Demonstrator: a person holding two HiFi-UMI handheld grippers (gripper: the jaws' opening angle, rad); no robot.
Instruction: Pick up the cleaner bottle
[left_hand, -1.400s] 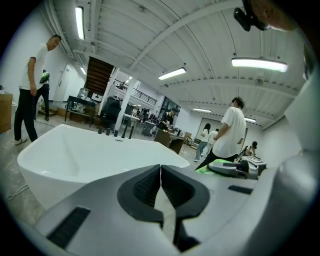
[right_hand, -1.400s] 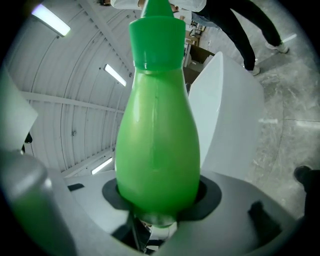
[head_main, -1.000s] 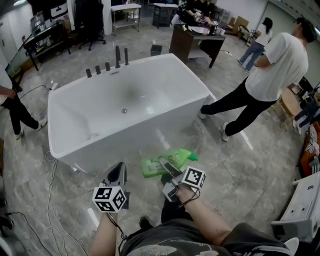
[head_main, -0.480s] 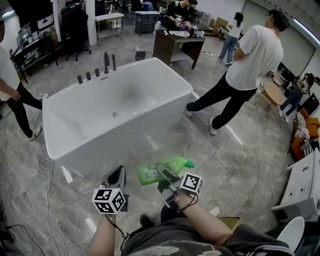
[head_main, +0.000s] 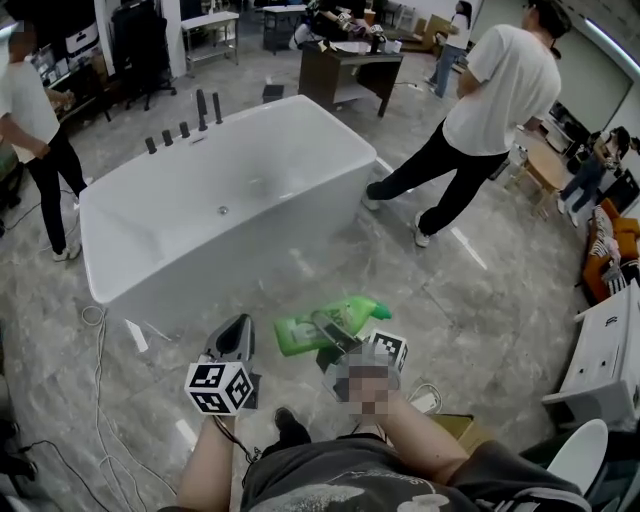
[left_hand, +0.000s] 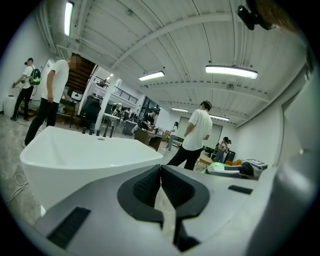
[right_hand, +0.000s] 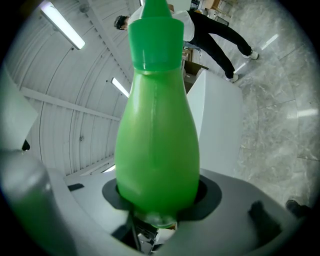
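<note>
The right hand-held gripper (head_main: 337, 338) is closed on a green cleaner bottle (head_main: 303, 333). The right gripper view shows both jaws pressed against the wide lower part of the bottle, with the neck and the green cap (right_hand: 155, 37) pointing away from the camera. In the head view the bottle lies roughly level, held clear of the grey tiled floor (head_main: 500, 300) just in front of the near corner of the white bathtub (head_main: 190, 285), with its cap pointing away from the tub. The left hand-held gripper (head_main: 234, 341) is held beside the bottle, also just in front of the bathtub's near wall. In the left gripper view its jaws are together with nothing between them, and the bottle and the other gripper show at the right edge, past the tub's corner. A row of dark taps (head_main: 183, 128) stands on the bathtub's far rim, and a small drain (head_main: 222, 210) sits in its bottom. A person in a white shirt and dark trousers (head_main: 478, 110) stands with legs apart just beside the tub's right corner. Another person in a white top (head_main: 35, 125) stands near its left end. A dark desk (head_main: 350, 68) stands beyond the tub's far side with people around it. A light cable (head_main: 96, 330) trails on the floor by the tub's near left corner.
</note>
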